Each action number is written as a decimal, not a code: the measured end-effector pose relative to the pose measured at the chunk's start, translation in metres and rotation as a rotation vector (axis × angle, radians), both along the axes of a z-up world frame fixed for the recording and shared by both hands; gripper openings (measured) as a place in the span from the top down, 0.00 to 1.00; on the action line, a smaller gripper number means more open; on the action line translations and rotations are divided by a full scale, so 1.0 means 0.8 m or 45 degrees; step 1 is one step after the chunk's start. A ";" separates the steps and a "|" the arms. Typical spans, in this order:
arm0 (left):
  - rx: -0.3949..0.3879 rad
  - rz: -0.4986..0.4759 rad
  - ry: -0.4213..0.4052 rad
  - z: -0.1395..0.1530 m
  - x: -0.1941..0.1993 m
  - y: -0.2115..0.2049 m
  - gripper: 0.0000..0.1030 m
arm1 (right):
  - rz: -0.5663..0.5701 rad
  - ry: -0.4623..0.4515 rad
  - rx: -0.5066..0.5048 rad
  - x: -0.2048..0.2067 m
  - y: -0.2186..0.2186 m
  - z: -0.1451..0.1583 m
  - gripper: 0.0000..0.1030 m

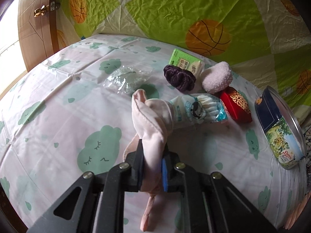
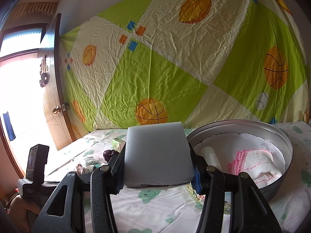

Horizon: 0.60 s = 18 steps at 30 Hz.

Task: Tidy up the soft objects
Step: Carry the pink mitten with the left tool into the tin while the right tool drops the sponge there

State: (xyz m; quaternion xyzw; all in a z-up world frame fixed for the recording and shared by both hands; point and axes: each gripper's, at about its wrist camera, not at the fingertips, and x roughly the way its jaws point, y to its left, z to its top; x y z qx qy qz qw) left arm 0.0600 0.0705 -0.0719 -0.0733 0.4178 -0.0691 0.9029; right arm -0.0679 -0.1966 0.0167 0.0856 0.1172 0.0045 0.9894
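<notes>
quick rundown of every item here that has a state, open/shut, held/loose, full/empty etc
left gripper: shut on pink cloth
pink cloth: bunched, clamped, tail hanging below the jaws
right gripper: shut on white sponge block
white sponge block: held, clear of the bed
cookie tin: lid off, holds pink-edged cloth and a white roll
purple scrunchie: loose on the bed
door: open

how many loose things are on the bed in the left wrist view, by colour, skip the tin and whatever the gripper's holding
green: 1, tissue pack
purple: 1, scrunchie
pink: 1, fluffy sock
red: 1, box
clear: 1, plastic bag
white and teal: 1, cotton pad pack
total: 6
</notes>
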 end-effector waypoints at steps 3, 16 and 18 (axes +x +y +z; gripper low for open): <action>-0.012 0.036 -0.053 0.009 -0.009 0.007 0.91 | -0.004 -0.003 0.014 0.000 -0.002 0.000 0.46; -0.101 -0.051 -0.496 0.107 -0.058 -0.016 0.91 | -0.037 -0.091 0.076 -0.016 -0.022 0.012 0.46; -0.107 -0.121 -0.554 0.121 -0.063 -0.040 0.91 | -0.042 -0.115 0.069 -0.020 -0.026 0.015 0.46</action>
